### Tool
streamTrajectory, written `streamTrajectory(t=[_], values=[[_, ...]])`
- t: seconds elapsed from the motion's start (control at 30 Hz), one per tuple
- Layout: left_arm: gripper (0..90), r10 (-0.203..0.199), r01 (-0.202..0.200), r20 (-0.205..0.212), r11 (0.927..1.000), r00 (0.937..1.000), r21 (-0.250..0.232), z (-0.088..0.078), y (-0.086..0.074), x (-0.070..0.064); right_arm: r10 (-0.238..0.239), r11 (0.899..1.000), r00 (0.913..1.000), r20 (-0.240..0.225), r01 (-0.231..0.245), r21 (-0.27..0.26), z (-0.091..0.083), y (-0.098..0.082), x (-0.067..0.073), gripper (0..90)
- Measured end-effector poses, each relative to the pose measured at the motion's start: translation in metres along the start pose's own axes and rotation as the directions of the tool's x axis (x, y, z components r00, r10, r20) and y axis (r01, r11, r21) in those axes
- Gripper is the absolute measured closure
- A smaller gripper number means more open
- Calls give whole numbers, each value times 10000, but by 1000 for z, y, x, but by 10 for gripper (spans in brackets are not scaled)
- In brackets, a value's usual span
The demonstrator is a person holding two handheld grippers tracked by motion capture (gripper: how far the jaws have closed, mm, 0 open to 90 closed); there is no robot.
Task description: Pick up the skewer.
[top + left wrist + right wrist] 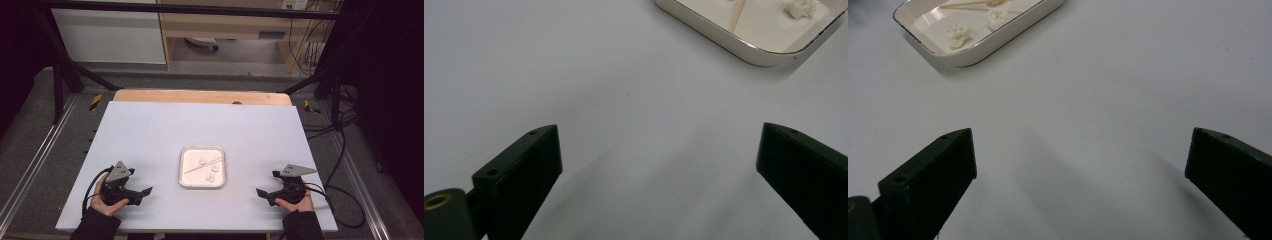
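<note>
Toward the near edge of the desk (pixel 150 125), about midway between its left and right edges, sits the tray (pixel 202 184), a shallow square dish with rounded corners, pale cream inside with a thin bright rim. In it lies a slim wooden stick (pixel 203 165), its long axis running aslant from the tray's near-left part up toward its far-right corner, and around it three small white lumps (pixel 210 177), knobbly and soft-looking; one lies beyond the stick and two on its near side. From my left tool (pixel 145 192) the tray lies to the right and a little farther out; from my right tool (pixel 262 193) it lies to the left, likewise a little farther out. The two stand about equally far from it, the left perhaps a shade nearer, so I judge either could go in first, and the stick's near-left end points more to my left side. Both tools are spread wide with nothing between their jaws, each held low over bare desk near that edge, well apart from the tray.
</note>
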State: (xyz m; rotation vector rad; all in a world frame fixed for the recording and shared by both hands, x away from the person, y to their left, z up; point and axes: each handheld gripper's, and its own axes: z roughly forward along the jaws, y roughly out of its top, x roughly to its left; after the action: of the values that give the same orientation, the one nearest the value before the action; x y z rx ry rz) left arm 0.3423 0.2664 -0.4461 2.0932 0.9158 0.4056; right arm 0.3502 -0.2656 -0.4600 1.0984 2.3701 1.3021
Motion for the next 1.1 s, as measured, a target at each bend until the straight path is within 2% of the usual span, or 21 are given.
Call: streamTrajectory(t=[0.57,1.1], values=[[48,98,-98,50,10000,9999,16,2,5,-2,14,10000,10000,38,-14,-7,0,0,0,8],[53,277,-279,130,9995,9995,115,5,20,-9,-34,10000,10000,64,33,61,0,0,0,8]])
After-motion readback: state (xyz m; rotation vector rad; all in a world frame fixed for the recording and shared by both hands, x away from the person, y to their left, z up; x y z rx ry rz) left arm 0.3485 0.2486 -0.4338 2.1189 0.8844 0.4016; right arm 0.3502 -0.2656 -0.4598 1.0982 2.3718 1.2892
